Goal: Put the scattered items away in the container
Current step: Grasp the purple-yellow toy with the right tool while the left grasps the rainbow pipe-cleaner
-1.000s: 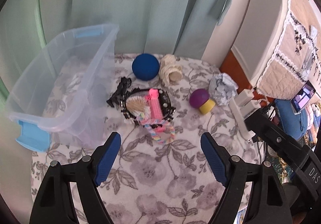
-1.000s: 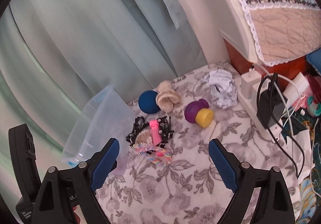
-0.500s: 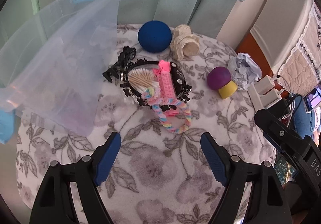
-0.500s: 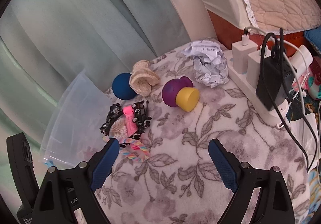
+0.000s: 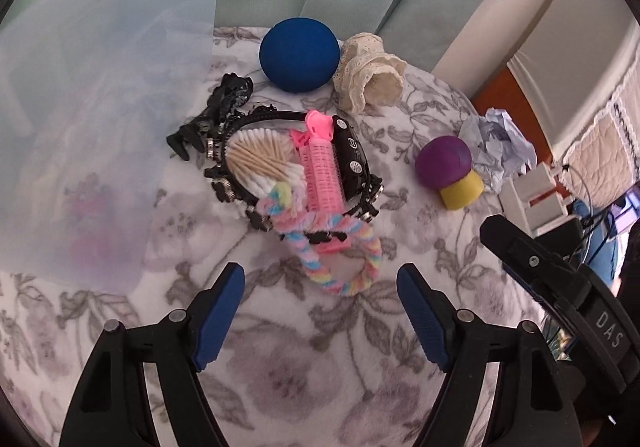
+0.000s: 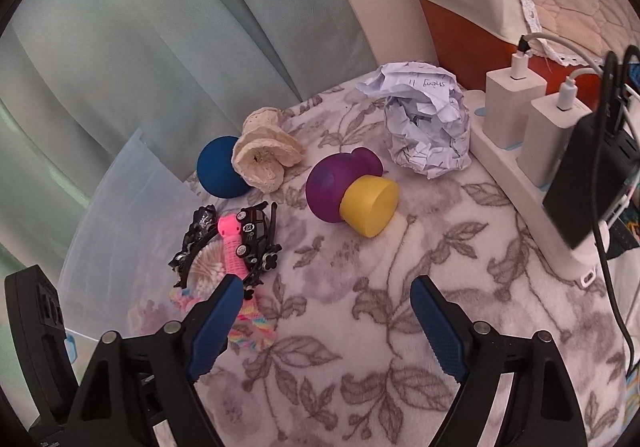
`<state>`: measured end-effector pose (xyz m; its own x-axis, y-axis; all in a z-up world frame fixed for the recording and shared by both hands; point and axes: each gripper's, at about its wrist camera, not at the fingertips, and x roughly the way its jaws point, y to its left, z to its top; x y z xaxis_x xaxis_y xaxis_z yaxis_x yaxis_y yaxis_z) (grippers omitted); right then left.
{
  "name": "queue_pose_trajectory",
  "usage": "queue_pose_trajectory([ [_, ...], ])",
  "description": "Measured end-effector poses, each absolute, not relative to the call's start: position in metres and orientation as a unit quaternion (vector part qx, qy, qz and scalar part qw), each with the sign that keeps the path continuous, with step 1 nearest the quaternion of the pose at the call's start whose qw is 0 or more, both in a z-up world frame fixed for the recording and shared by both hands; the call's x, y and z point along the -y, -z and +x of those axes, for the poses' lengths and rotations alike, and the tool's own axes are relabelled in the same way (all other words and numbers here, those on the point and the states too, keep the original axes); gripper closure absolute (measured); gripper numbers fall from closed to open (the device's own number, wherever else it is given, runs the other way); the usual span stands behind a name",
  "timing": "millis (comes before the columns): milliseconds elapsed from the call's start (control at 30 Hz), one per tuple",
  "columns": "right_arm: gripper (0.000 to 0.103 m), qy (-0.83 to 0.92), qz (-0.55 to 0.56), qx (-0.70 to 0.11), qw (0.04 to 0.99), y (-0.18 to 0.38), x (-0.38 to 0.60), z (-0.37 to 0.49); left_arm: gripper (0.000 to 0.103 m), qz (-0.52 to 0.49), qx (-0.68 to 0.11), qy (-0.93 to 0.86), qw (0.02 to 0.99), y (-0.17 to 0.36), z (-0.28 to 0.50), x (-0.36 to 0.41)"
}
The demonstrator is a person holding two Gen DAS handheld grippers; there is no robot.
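Lowered both grippers toward the clutter since the earlier frames, and brought the heap far closer in both views.

Found nothing tidied yet, going by the lay of things. Saw the container (image 5: 100, 107), a cloudy clear bin, ahead and to the left of the left gripper (image 5: 319, 273), well apart from its fingers; could not make out anything inside through the wall. Counted every loose item out on the floral cloth (image 5: 280, 367). Noted the pastel braided loop (image 5: 344, 267) just ahead of the left fingertips, not between them. Beyond it, spotted the black headband (image 5: 240, 123) ringed around the cotton swabs (image 5: 256, 159), with the pink hair roller (image 5: 320, 175) and a black toy car (image 5: 350, 159) lying across it and a black hair claw (image 5: 216, 115) on the far left edge. Farther still, picked out the blue ball (image 5: 298, 53) touching the lace roll (image 5: 370, 75).

Placed the purple-and-yellow mushroom toy (image 6: 352, 195) ahead of the right gripper (image 6: 326, 283), and the crumpled paper (image 6: 428, 127) beyond that, beside the power strip (image 6: 520, 183) off to the right.

Kept the left jaws spread wide and empty. Caught the right jaws closing a little, with only bare cloth between them.

Judged the whole job left: first pick, then all the rest.
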<state>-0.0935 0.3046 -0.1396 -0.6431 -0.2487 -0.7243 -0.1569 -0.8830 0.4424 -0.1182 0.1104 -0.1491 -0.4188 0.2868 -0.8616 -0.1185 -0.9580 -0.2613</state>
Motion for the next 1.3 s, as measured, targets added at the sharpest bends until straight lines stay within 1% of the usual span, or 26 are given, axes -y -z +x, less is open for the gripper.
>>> queue_pose_trajectory([
  [333, 0.016, 0.873, 0.422, 0.242, 0.010, 0.152, -0.319, -0.124, 0.024, -0.541, 0.093, -0.827, 0.122, 0.170, -0.129, -0.122],
  [400, 0.016, 0.874, 0.424, 0.239, 0.010, 0.154, -0.319, -0.131, 0.025, -0.543, 0.096, -0.826, 0.121, 0.173, -0.131, -0.124],
  [467, 0.016, 0.873, 0.426, 0.239, 0.010, 0.157, -0.320, -0.136, 0.029, -0.545, 0.101, -0.823, 0.121, 0.175, -0.133, -0.126],
  [633, 0.015, 0.872, 0.428, 0.237, 0.013, 0.164, -0.322, -0.152, 0.031, -0.545, 0.105, -0.823, 0.120, 0.180, -0.136, -0.131],
  [833, 0.016, 0.872, 0.428, 0.237, 0.018, 0.170, -0.320, -0.166, 0.038, -0.540, 0.105, -0.828, 0.110, 0.182, -0.140, -0.131],
  [933, 0.016, 0.872, 0.428, 0.236, 0.020, 0.173, -0.319, -0.171, 0.046, -0.538, 0.102, -0.830, 0.105, 0.182, -0.140, -0.130],
  [1033, 0.016, 0.872, 0.426, 0.240, 0.021, 0.174, -0.320, -0.174, 0.050, -0.536, 0.102, -0.832, 0.101, 0.182, -0.139, -0.128],
  [1100, 0.024, 0.872, 0.427, 0.239, 0.021, 0.174, -0.319, -0.175, 0.053, -0.536, 0.101, -0.832, 0.101, 0.182, -0.138, -0.127],
  [1133, 0.026, 0.872, 0.428, 0.238, 0.018, 0.174, -0.319, -0.175, 0.056, -0.536, 0.100, -0.832, 0.101, 0.182, -0.137, -0.126],
  [1233, 0.026, 0.871, 0.426, 0.243, 0.015, 0.175, -0.319, -0.175, 0.061, -0.537, 0.100, -0.831, 0.101, 0.182, -0.137, -0.126],
  [1300, 0.027, 0.871, 0.425, 0.246, 0.013, 0.175, -0.319, -0.175, 0.062, -0.538, 0.101, -0.831, 0.103, 0.181, -0.135, -0.125],
])
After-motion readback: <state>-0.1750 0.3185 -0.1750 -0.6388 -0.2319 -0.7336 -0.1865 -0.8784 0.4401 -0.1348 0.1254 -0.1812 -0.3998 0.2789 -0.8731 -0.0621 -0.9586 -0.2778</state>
